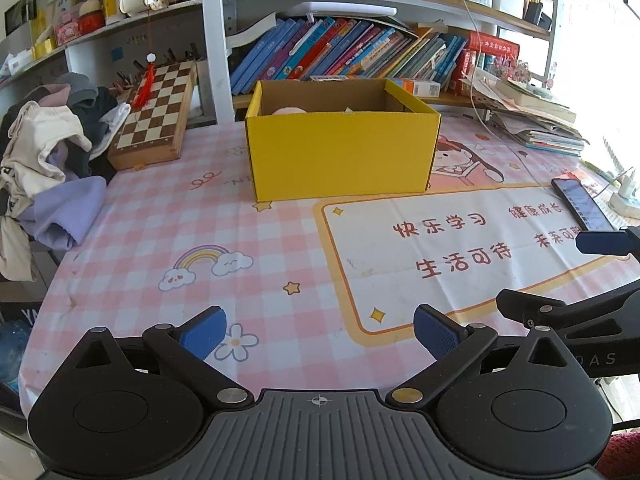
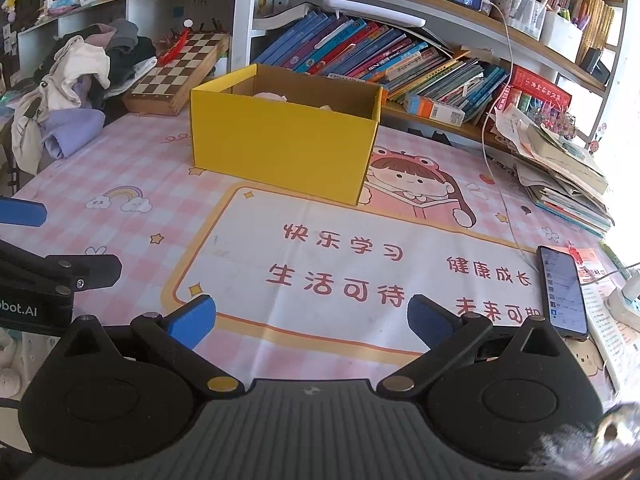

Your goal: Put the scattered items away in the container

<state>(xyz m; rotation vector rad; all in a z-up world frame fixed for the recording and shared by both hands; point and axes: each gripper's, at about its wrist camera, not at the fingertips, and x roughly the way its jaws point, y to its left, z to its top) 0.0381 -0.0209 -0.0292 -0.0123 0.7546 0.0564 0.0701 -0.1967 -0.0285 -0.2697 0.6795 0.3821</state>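
Note:
A yellow cardboard box (image 1: 340, 152) stands open on the pink checked tablecloth (image 1: 160, 240) near the back; it also shows in the right wrist view (image 2: 280, 144). Pale items (image 1: 289, 111) peek over its rim inside. My left gripper (image 1: 319, 334) is open and empty, low over the cloth in front of the box. My right gripper (image 2: 311, 320) is open and empty, over the printed mat (image 2: 360, 264). The right gripper's blue fingertip (image 1: 600, 242) shows at the right edge of the left wrist view.
A pile of clothes (image 1: 48, 160) lies at the left edge, a folded chessboard (image 1: 156, 116) behind it. A phone (image 2: 562, 292) on a cable lies at the right, beside stacked books (image 2: 568, 176). A bookshelf (image 1: 352, 52) stands behind the box.

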